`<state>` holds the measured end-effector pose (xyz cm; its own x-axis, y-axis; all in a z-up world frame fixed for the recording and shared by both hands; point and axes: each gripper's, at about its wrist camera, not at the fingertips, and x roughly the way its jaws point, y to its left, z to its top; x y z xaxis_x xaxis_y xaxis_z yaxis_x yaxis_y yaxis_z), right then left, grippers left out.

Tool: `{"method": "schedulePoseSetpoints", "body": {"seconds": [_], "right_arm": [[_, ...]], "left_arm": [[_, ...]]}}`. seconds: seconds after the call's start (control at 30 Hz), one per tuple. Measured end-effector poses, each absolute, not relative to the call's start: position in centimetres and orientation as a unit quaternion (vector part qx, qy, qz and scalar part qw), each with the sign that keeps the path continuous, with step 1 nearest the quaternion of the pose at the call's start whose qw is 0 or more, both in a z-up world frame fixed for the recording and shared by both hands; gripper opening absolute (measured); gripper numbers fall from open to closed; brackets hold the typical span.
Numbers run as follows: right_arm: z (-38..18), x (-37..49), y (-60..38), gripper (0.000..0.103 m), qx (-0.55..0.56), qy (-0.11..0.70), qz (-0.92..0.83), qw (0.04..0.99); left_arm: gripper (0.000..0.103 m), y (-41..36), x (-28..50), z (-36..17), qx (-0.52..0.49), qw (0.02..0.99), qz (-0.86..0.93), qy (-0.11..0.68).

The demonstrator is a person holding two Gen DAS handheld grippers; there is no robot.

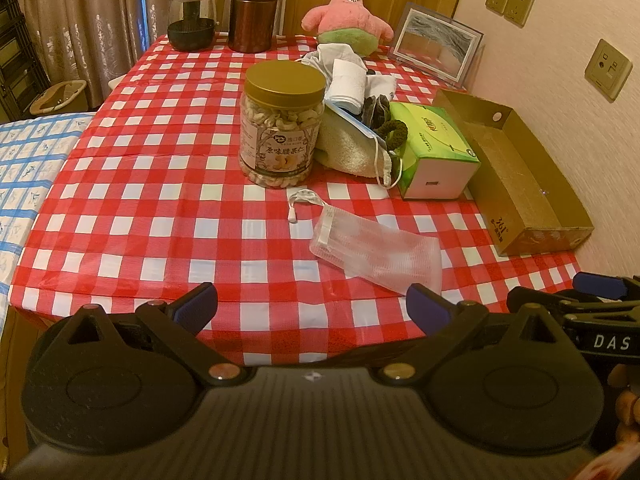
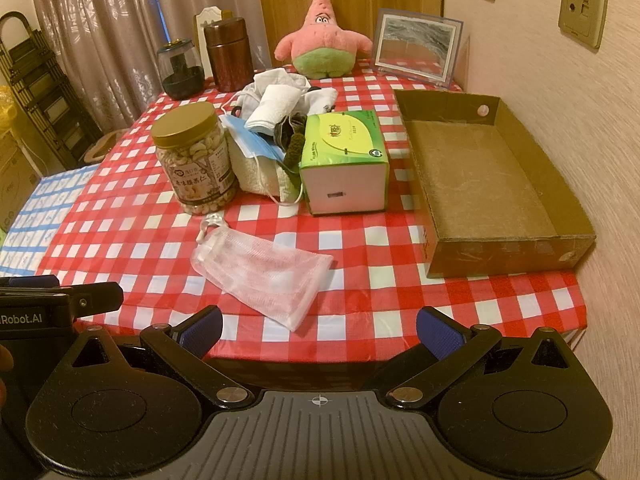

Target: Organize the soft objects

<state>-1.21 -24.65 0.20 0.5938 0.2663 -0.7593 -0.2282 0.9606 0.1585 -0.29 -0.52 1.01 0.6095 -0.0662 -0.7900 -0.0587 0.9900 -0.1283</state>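
With both the left gripper (image 1: 311, 305) and right gripper (image 2: 319, 330) spread wide and empty at the bottom of the frame, the mesh pouch (image 2: 262, 274) lies flat at centre: pinch its bunched drawstring end, then carry it to the cardboard box (image 2: 520, 236) at right

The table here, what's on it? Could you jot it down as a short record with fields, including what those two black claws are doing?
surface: table with red and white checked cloth
nearest item: white mesh pouch, lying flat near the front edge
container: cardboard box, open, nothing visible inside, by the wall
middle pile: cloths, a blue face mask and a towel, between the cashew jar and green tissue box
back row: pink star plush, picture frame, brown canister, dark glass jar
left gripper: open, holding nothing
right gripper: open, holding nothing
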Motion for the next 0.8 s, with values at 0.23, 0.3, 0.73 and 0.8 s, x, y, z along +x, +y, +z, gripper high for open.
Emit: {"method": "schedulePoseSetpoints", "body": {"seconds": [0.23, 0.3, 0.73, 0.8], "right_arm": [[0.2, -1.1, -24.6, 0.103, 0.022, 0.428, 0.138, 0.893], [0.1, -1.1, -24.6, 0.103, 0.021, 0.428, 0.139, 0.893], [-0.9, 0.8, -22.7, 0.103, -0.054, 0.395, 0.219, 0.891], [-1.3, 1.5, -22.3, 0.102, -0.075, 0.39, 0.236, 0.887]], "left_arm": [[0.1, -0.7, -0.3, 1.1, -0.07, 0.894, -0.002, 0.442], [0.1, -0.6, -0.3, 1.1, -0.071, 0.894, -0.002, 0.442], [0.1, 1.3, 1.8, 0.0, -0.073, 0.891, -0.021, 0.448], [0.1, 1.8, 2.5, -0.2, -0.066, 0.892, -0.036, 0.446]]}}
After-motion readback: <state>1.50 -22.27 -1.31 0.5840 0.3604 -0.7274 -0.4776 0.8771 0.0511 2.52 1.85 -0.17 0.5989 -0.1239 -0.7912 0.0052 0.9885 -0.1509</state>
